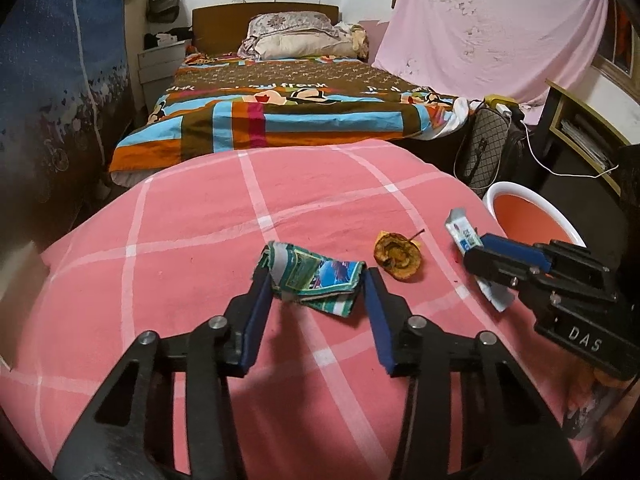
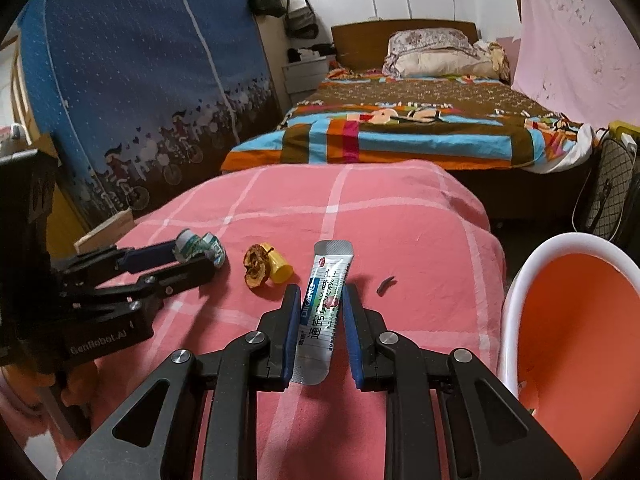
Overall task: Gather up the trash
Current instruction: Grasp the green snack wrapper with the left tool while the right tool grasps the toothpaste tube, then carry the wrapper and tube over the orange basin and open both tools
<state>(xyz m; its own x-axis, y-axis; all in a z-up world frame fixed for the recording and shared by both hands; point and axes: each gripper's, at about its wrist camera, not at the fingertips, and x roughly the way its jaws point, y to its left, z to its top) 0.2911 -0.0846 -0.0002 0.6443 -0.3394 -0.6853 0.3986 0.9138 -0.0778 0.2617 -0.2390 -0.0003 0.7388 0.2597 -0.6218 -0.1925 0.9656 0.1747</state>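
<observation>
While both fingers pinch wrappers (image 1: pixel 316 280) (image 2: pixel 326 300), the bin (image 2: pixel 516 292) (orange inside) holds scraps.

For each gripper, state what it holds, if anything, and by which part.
The left gripper pinches the crumpled green-and-blue wrapper by its two ends. The right gripper grips the white sachet by its long side edges, around its middle.

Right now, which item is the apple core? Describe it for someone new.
On the pink checked cloth, look between the two grippers. The apple core lies mid-row, touching a yellow cap: brown, shrivelled, the only item that isn't packaging.
</observation>
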